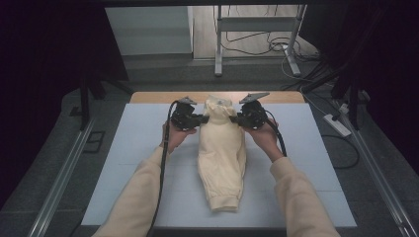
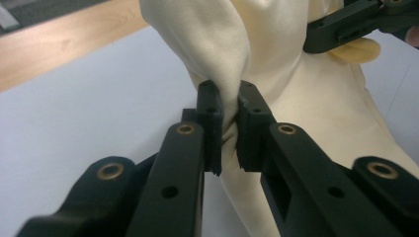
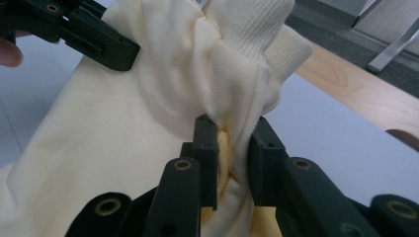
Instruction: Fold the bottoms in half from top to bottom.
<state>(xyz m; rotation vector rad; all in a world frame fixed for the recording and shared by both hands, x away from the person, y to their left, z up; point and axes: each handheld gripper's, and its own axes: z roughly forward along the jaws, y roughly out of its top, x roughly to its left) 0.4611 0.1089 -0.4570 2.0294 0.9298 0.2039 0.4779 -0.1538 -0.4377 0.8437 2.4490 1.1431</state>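
A cream sweatshirt [image 1: 222,158] lies folded lengthways on the pale blue mat [image 1: 143,143], its ribbed hem toward the near edge. Its far end is lifted off the mat. My left gripper [image 1: 201,118] is shut on a bunch of cream fabric [image 2: 228,111] at that end's left side. My right gripper [image 1: 234,119] is shut on a thicker wad of the same cloth [image 3: 236,148] at the right side, just under the ribbed collar [image 3: 247,22]. The two grippers face each other across the raised end. In the left gripper view the right gripper's jaw [image 2: 346,24] shows at the top right.
The mat covers a wooden table whose far edge [image 1: 163,97] shows beyond it. Metal rails [image 1: 59,182] run along both sides on the floor. A stand's legs [image 1: 217,49] and cables [image 1: 276,47] lie on the floor beyond the table.
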